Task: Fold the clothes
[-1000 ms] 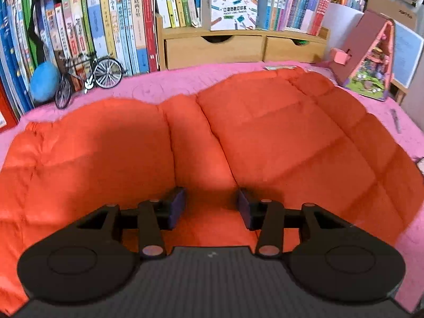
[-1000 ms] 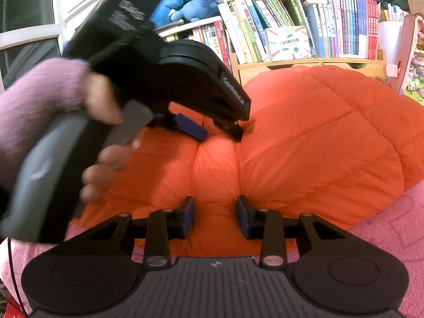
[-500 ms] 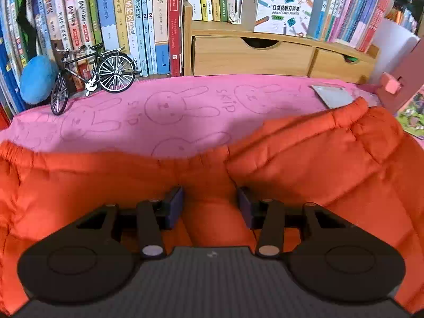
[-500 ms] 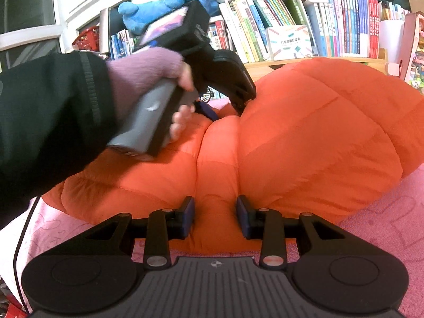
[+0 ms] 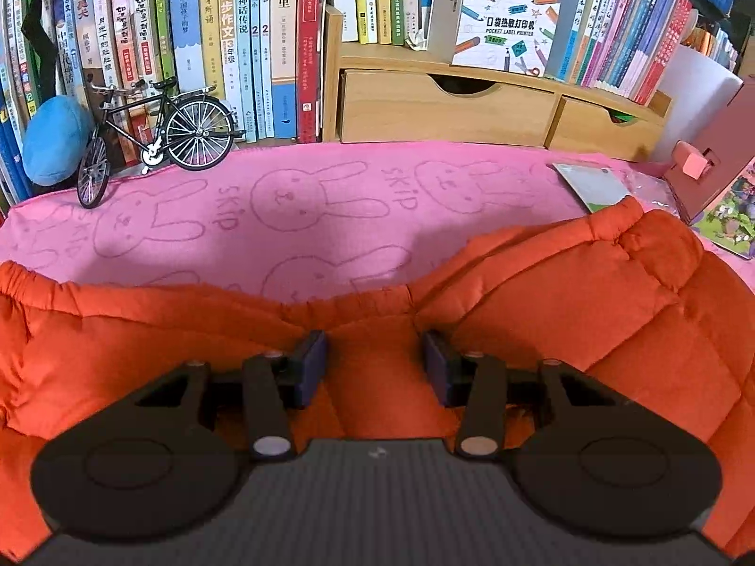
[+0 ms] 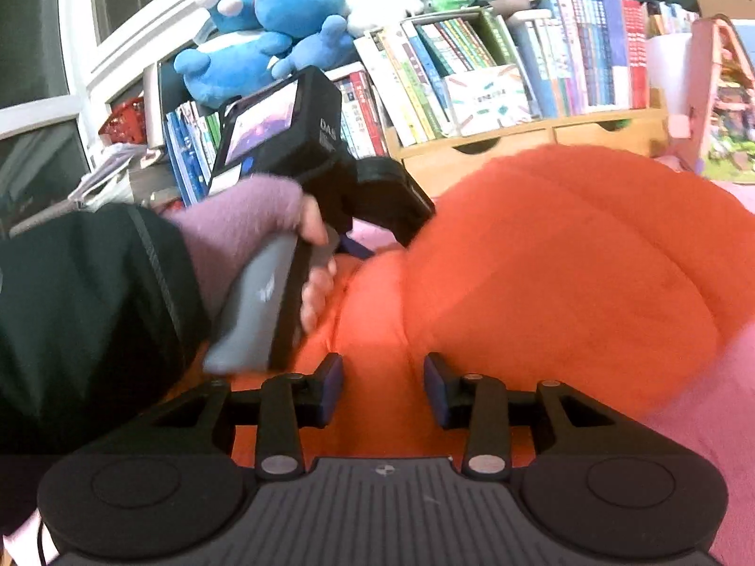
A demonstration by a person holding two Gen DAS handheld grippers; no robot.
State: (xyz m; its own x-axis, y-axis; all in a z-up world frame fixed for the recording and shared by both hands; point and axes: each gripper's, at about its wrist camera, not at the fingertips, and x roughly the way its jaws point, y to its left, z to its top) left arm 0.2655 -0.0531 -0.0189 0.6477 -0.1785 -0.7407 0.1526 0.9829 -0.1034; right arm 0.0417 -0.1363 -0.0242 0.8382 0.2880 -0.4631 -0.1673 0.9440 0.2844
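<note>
Two grippers work on one orange quilted garment (image 5: 590,330), which lies puffed up on the pink rabbit-print cloth (image 5: 330,198) in front of the bookshelf. In the left wrist view we see the left gripper (image 5: 373,364) low over the garment's near part, its jaws apart with a ridge of the orange fabric rising between the blue pads (image 5: 311,363); the pads seem to touch the fabric on both sides, though we cannot tell whether they pinch it. Beyond the garment's gathered hem the cloth lies bare up to a model bicycle (image 5: 155,137), a wooden drawer unit (image 5: 448,104) and a small card (image 5: 594,186) just beside the garment's far right corner. In the right wrist view our right gripper (image 6: 383,389) likewise stands with jaws apart around a fold of the garment (image 6: 566,273). Ahead of it the left hand (image 6: 311,254), in a mauve cuff, holds its gripper's handle, nose down at the garment's far edge.
</note>
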